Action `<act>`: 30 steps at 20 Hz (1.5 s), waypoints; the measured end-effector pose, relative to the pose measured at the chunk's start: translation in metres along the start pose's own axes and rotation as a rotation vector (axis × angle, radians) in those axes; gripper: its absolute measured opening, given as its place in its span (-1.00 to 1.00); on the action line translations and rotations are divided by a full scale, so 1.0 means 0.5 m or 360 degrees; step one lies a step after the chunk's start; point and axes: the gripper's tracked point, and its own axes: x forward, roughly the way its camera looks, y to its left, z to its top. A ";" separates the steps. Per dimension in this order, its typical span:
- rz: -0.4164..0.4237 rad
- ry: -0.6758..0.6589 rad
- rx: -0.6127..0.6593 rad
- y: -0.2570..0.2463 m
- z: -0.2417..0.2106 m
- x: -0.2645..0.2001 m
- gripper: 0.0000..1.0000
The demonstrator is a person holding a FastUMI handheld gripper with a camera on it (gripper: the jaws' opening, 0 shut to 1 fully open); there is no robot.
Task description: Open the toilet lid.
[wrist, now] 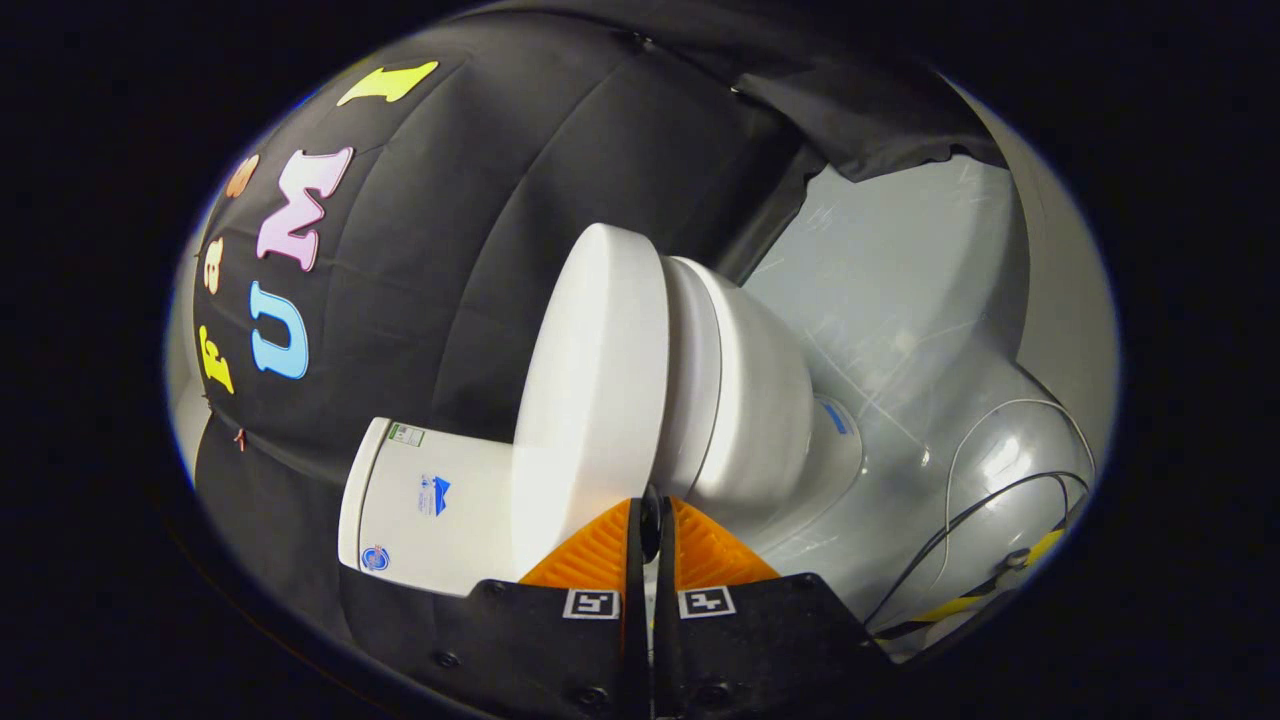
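Just beyond hand-held gripper (651,520), fingers together, toilet lid (590,400) closed.

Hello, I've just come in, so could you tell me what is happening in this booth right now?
A person is working a handheld gripper at a white toilet. Its jaws are closed together, with the tips right at the edge of the lid, near the seam between lid and bowl. The lid looks down against the seat, so opening has not begun. The tank sits behind the lid, and some cables lie on the grey floor beyond.
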 end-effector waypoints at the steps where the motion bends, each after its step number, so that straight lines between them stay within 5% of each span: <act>1: -0.0005 0.0001 -0.0023 0.005 -0.002 -0.001 -0.86; 10: -0.0168 -0.0071 -0.0321 0.106 0.012 -0.043 -0.86; 30: -0.0274 -0.0132 -0.0666 0.311 0.001 -0.104 -0.89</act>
